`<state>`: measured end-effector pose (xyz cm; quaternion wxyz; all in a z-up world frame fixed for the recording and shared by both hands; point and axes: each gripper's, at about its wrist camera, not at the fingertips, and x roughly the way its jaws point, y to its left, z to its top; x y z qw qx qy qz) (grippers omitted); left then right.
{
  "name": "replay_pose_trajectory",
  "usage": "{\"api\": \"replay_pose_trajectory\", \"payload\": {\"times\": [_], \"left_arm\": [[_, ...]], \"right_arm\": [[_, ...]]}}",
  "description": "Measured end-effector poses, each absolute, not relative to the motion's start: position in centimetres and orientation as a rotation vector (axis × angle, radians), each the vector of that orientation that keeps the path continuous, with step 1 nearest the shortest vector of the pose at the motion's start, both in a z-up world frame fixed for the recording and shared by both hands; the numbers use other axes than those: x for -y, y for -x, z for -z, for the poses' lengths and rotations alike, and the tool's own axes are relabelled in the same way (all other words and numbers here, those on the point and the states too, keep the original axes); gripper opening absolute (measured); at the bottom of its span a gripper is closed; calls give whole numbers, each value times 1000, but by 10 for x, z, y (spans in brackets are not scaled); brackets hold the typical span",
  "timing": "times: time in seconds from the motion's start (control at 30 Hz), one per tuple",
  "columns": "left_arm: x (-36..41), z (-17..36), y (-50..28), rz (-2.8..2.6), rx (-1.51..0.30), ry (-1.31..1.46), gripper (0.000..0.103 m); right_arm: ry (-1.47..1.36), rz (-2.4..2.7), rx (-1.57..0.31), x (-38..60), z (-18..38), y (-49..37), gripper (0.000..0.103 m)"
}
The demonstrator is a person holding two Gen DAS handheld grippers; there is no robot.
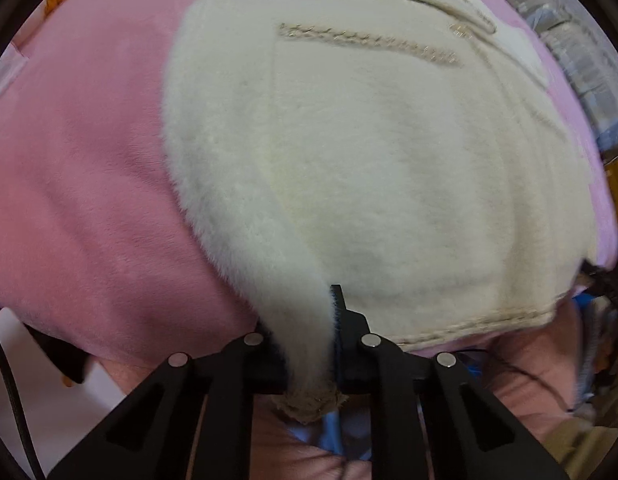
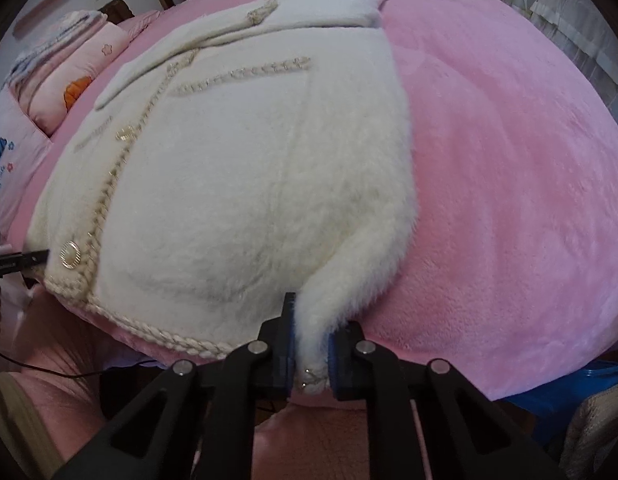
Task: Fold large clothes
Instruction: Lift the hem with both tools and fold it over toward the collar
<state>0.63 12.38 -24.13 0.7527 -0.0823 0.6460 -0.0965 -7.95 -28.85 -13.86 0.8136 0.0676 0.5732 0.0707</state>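
The cream fleece jacket [image 2: 245, 168] lies flat on the pink bed cover [image 2: 509, 160], its braided hem along the near edge of the bed and its collar toward the far edge. The left gripper [image 1: 309, 344] is clenched on 1 near hem corner, fabric pinched between both jaws. The right gripper [image 2: 311, 344] grasps the other hem corner likewise; 2 pillows [image 2: 69, 84] sit at the bed's far-left corner.

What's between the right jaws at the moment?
A bunched corner of the white fuzzy jacket, with its braided hem trim, pinched in the right gripper; this shows in the right wrist view.
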Motion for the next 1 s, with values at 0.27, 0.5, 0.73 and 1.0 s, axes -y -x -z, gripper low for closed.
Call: {"api": "replay_pose_trajectory", "payload": {"times": [0.27, 0.5, 0.73, 1.0], "left_arm": [[-153, 165, -61, 406, -1210, 661, 12], [-182, 103, -163, 364, -978, 740, 12], [-195, 126, -287, 214, -919, 704, 19], [-188, 182, -359, 156, -1160, 604, 28]], "right_arm": [[-315, -231, -1055, 310, 67, 42, 11], [-364, -241, -905, 313, 19, -54, 11], [-491, -91, -777, 346, 21, -181, 13], [-414, 2, -966, 334, 97, -256, 24]]}}
